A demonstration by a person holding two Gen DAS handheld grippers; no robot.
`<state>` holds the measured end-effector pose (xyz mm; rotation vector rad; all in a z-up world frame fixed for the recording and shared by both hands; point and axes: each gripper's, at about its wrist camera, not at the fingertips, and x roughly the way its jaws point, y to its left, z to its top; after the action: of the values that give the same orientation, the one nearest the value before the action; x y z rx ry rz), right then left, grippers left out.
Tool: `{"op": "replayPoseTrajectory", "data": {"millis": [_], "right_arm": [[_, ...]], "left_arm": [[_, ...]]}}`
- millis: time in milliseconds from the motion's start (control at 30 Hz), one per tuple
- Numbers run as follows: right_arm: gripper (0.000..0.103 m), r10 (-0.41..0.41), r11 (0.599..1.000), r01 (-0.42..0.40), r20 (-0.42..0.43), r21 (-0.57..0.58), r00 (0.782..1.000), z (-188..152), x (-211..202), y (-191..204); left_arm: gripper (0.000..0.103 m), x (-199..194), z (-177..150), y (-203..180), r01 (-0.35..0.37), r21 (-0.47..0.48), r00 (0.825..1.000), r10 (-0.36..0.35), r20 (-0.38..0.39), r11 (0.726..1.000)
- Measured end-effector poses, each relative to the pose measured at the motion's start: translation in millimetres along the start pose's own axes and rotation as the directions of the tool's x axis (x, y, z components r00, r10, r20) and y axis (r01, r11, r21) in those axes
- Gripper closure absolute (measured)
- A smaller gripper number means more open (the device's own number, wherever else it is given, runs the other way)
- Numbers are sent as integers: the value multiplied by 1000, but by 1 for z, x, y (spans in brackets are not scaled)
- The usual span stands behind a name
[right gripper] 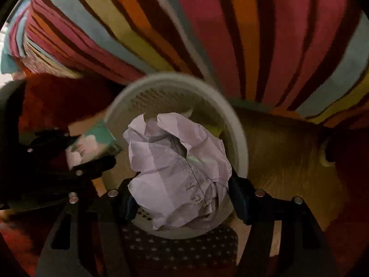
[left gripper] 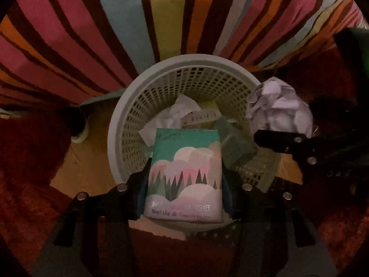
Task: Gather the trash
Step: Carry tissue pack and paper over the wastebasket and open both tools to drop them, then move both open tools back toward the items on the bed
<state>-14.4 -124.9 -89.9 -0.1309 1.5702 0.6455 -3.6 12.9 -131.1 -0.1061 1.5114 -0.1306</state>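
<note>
My left gripper (left gripper: pixel 184 198) is shut on a green tissue pack (left gripper: pixel 184 175) printed with trees and clouds, held over the near rim of a white lattice trash basket (left gripper: pixel 129 106). The basket holds crumpled white papers (left gripper: pixel 177 113) and a paper strip. My right gripper (right gripper: pixel 182 198) is shut on a crumpled white paper ball (right gripper: pixel 177 166), held over the same basket (right gripper: pixel 237 138). The paper ball (left gripper: pixel 280 108) and right gripper also show at the right of the left wrist view. The tissue pack (right gripper: pixel 94 143) and left gripper show at the left of the right wrist view.
A multicoloured striped cloth (left gripper: pixel 92 34) hangs right behind the basket. The basket stands on a wooden floor (right gripper: pixel 288 161). A red shaggy rug (left gripper: pixel 27 161) lies on both sides. A dark star-patterned item (right gripper: pixel 180 247) lies at the basket's near side.
</note>
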Motion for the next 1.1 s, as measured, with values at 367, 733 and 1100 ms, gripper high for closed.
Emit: {"op": "replayPoseTrajectory", "data": {"millis": [367, 733, 1100], "right_arm": [[36, -15, 999, 14, -19, -28, 1000, 3, 13, 4], [12, -25, 1000, 25, 21, -4, 999, 2, 10, -2], [12, 27, 992, 10, 286, -129, 958, -11, -95, -1]], "left_arm": [[36, 16, -1, -12, -7, 22, 998, 9, -64, 1000], [19, 13, -2, -13, -27, 29, 998, 29, -55, 999], [19, -130, 10, -21, -17, 171, 970, -25, 242, 985]]}}
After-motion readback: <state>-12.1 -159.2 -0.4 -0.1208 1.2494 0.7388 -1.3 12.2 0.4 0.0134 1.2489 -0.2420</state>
